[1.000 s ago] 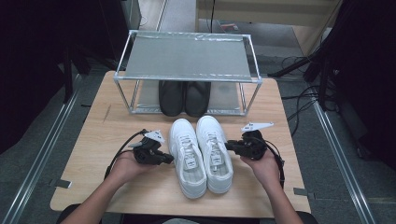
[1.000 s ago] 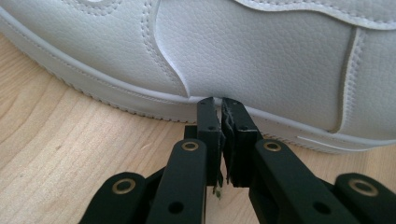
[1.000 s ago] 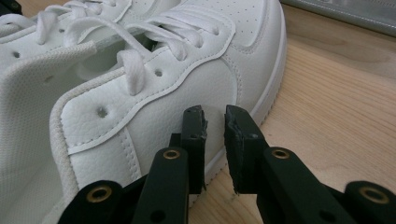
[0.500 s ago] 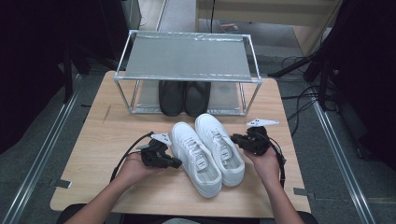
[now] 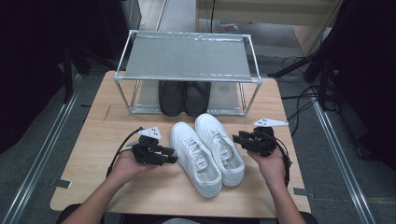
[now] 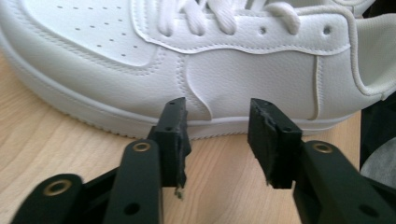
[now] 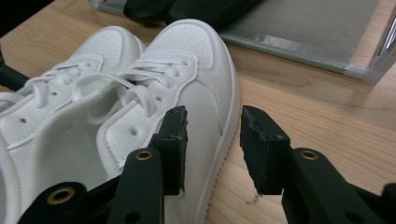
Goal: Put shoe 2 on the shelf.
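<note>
Both the left gripper (image 5: 172, 157) and the right gripper (image 5: 236, 138) have just been opening, off the white sneakers (image 5: 208, 151) (nothing between either's jaws).

White sneakers (image 5: 208, 151); black shoes (image 5: 183, 97); silver-grey rack (image 5: 187, 58); light wood-grain table (image 5: 93, 135); black tools.

I see a wooden tabletop (image 5: 93, 140) mid-frame on grey floor (image 5: 37, 177), cables (image 5: 303, 93) at right, dark surroundings at both edges.

Black shoes (image 5: 183, 97) under metal rack (image 5: 187, 57) on wooden table (image 5: 107, 121)
</note>
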A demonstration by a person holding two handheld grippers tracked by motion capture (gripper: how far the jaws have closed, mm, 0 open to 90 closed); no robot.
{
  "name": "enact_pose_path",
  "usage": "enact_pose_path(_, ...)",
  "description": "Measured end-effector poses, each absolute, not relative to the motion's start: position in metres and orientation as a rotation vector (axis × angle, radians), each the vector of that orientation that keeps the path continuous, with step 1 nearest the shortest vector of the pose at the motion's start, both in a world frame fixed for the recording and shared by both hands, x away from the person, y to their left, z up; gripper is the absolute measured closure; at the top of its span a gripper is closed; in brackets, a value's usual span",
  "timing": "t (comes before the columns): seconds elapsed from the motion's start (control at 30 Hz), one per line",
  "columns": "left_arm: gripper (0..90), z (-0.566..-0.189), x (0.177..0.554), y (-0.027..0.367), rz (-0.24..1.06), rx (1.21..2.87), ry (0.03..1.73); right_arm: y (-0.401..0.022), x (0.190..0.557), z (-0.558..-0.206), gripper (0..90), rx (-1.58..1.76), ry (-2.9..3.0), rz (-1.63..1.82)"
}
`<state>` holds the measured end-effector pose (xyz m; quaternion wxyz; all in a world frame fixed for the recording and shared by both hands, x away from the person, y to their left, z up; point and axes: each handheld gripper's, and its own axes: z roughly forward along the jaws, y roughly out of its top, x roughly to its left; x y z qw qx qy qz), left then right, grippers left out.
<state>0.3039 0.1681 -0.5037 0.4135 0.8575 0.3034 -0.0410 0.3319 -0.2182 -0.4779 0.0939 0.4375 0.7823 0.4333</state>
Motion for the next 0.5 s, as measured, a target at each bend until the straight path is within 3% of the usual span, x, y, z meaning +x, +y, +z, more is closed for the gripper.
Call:
enact_pose_path(0.2, 46.2, -0.503, 0.306, 0.177, -0.032, 2.137, 0.777, -0.218, 0.326, -0.472, 58.8, 1.303, 2.313, 1.302)
enact_pose_path(0.5, 41.4, -0.504, 0.31, 0.185, -0.009, 2.137, 0.807, -0.212, 0.314, -0.459, 58.2, 1.267, 2.303, 1.328)
